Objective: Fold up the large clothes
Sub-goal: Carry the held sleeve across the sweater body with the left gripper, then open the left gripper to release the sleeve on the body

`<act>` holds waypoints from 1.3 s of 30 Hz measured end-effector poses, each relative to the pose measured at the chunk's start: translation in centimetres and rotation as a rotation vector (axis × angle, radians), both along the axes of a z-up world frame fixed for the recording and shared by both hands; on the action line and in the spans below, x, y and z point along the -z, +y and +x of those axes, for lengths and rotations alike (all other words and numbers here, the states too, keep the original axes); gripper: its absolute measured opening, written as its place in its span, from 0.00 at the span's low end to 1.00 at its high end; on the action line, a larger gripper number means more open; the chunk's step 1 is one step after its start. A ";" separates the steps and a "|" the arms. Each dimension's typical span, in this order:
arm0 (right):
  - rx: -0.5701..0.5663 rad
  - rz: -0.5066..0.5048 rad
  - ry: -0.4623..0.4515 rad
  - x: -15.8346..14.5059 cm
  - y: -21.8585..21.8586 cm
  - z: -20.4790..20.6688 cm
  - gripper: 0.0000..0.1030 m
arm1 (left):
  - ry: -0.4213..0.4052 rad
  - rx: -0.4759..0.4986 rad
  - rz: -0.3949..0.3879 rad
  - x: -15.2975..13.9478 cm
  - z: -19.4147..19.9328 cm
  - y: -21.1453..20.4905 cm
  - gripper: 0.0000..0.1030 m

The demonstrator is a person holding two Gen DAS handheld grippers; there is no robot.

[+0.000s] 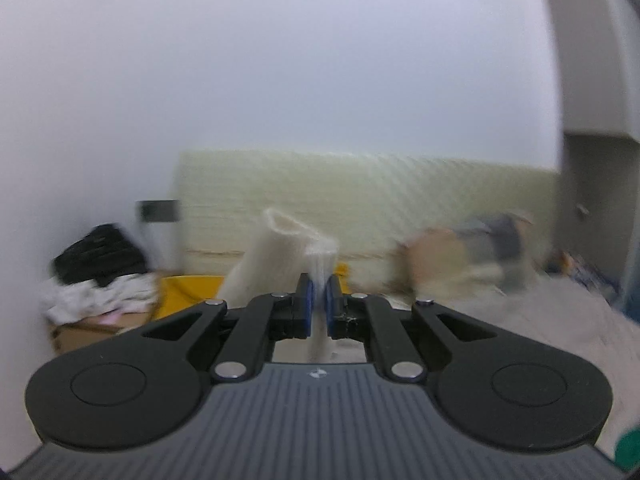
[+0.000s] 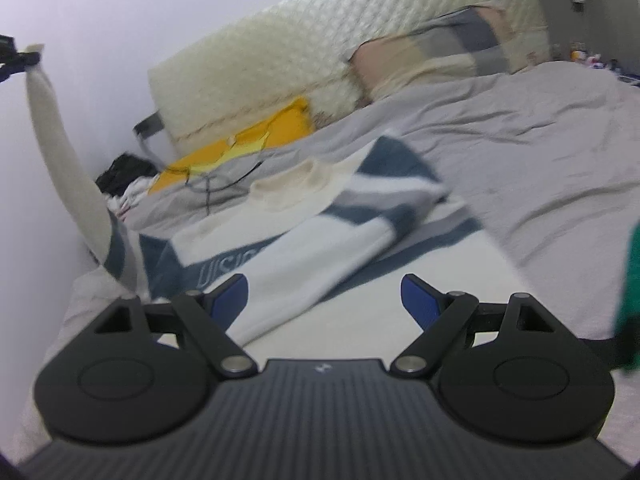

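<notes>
The left gripper (image 1: 319, 300) is pinching the cream knitted sleeve (image 2: 60, 152), lifting it clear of the grey bedsheet (image 2: 520, 128). The cream-and-navy striped knitted sweater (image 2: 304, 232) is lying spread on that sheet. The right gripper (image 2: 325, 300) is hovering above it, jaws apart, empty. The knit looks soft, limp and stretchy; grasp doubled edges at hem or shoulder.

Cream sleeve (image 1: 276, 256), navy-and-white striped sweater (image 2: 320, 236), grey bedsheet (image 2: 520, 128)

My left gripper (image 1: 319, 300) and right gripper (image 2: 325, 300) look alike: black linkage arms, silver pivot screws, blue pads (image 2: 418, 302), ribbed grey bodies with small white logos.
</notes>
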State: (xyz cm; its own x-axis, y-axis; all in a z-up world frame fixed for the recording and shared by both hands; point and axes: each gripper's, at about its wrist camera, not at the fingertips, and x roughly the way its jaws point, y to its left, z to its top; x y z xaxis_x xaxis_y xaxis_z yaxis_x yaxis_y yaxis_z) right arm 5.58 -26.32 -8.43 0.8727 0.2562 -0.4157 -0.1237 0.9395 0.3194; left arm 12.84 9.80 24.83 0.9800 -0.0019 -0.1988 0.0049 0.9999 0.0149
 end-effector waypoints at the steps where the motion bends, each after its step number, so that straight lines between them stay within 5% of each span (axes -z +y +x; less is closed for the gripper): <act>1: 0.012 0.011 0.004 -0.2 -0.8 -0.2 0.82 | 0.009 0.031 0.017 0.7 -0.1 -2.4 0.07; 6: 0.076 0.085 0.021 -0.9 -4.7 -0.6 0.82 | 0.066 0.162 0.047 5.8 0.6 -13.2 0.07; 12: 0.167 0.186 0.009 -1.4 -9.5 -1.4 0.82 | 0.182 0.228 -0.024 15.8 1.4 -22.4 0.07; 17: 0.278 0.142 0.038 0.1 -12.7 -1.5 0.85 | 0.336 0.279 -0.009 26.2 3.0 -27.3 0.07; 22: 0.295 0.185 0.053 1.7 -14.5 -1.0 0.84 | 0.422 0.291 -0.056 32.6 3.7 -28.8 0.08; 26: 0.289 0.205 0.084 2.6 -14.7 -0.4 0.84 | 0.464 0.310 -0.095 34.2 3.8 -28.1 0.10; 28: 0.285 0.204 0.075 2.4 -14.5 -0.4 0.84 | 0.507 0.340 -0.127 34.2 3.3 -27.2 0.29; 30: 0.275 0.196 0.058 2.0 -14.2 -0.7 0.84 | 0.519 0.365 -0.162 33.7 2.2 -25.8 0.61; 39: 0.203 0.089 0.039 1.0 -10.6 0.3 0.84 | 0.445 0.331 -0.158 30.9 -3.1 -18.0 0.64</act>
State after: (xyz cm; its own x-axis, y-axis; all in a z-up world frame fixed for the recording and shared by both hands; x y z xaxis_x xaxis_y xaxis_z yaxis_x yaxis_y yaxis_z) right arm 5.84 -36.97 -9.40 0.8937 0.1141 -0.4339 0.0790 0.9120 0.4025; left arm 9.75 -8.22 -6.09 0.7440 -0.3573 -0.5646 0.2896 0.9340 -0.2094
